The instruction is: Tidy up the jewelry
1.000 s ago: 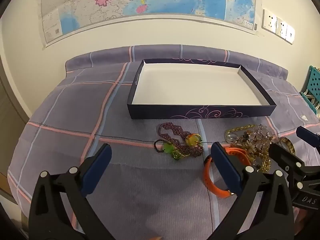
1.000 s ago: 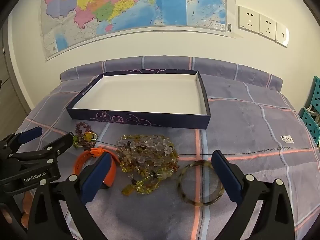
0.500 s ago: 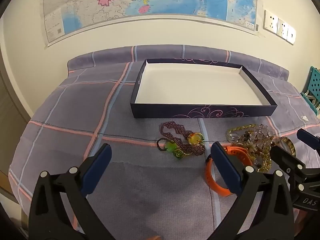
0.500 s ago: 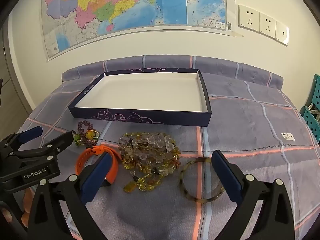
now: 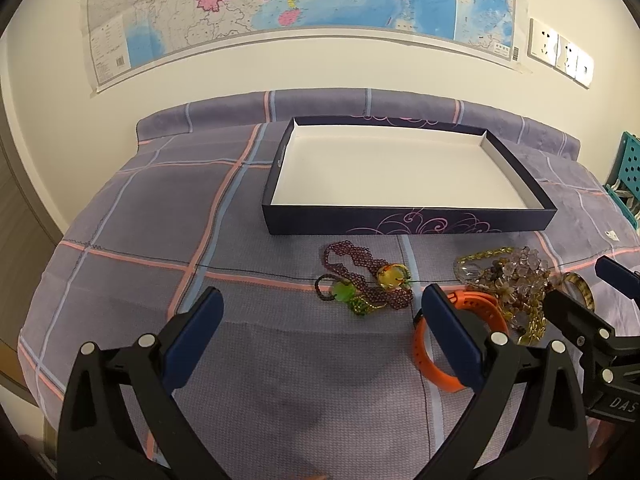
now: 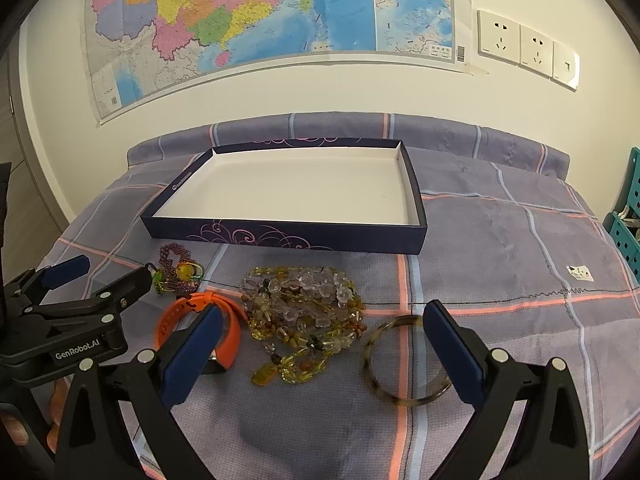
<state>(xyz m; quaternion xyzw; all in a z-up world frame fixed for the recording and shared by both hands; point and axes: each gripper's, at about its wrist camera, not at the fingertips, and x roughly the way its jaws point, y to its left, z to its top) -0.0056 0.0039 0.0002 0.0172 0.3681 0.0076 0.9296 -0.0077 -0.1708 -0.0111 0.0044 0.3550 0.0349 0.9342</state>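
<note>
From the left wrist camera, the left gripper (image 5: 318,320) hangs with its jaws spread wide and nothing between them above a bench draped in a purple plaid cloth (image 5: 140,248). The dark, white-lined tray (image 5: 408,222) at the back holds nothing, so by this view the sorting has not yet started. Every piece lies on the cloth in front of the tray: a maroon beaded necklace (image 5: 360,270) with green and amber stones sits nearest this gripper, an orange band (image 5: 430,364) is partly hidden behind its right finger, and a heap of amber and clear beads (image 5: 516,280) lies beyond, with the right gripper (image 5: 580,288) entering at the edge. The right wrist camera shows the right gripper (image 6: 320,334) equally wide and empty, poised over the bead heap (image 6: 304,308). Here the full mottled bangle (image 6: 404,360) is plain to see just right of the heap, where the left view catches only a sliver. The orange band (image 6: 232,332) appears as an open loop, the maroon necklace (image 6: 174,266) is small near the left gripper (image 6: 108,270), and the tray (image 6: 280,232) again reads empty. All four items look still to be placed.
</note>
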